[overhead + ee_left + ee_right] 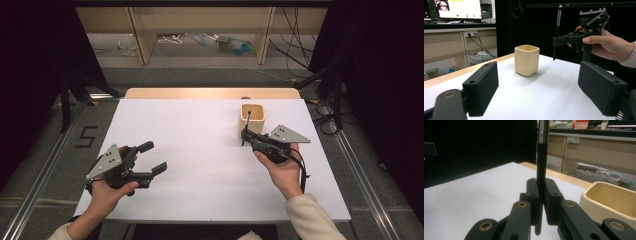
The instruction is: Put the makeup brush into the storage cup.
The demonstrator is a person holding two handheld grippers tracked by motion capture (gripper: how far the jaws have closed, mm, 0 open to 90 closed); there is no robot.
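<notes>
My right gripper is shut on a thin black brush, which stands upright just left of a cream square cup at the back right of the white table. The right gripper view looks along the shut jaws as they clamp the brush handle, with the cup's rim to the right. My left gripper hovers open at the front left with nothing between its fingers. Ahead of it in its own view are the cup, the brush and the other hand.
A strip of wooden tabletop borders the white sheet at the back. Behind it are wooden shelf legs and loose cables on the floor. Metal rails run along both sides, and dark curtains close off left and right.
</notes>
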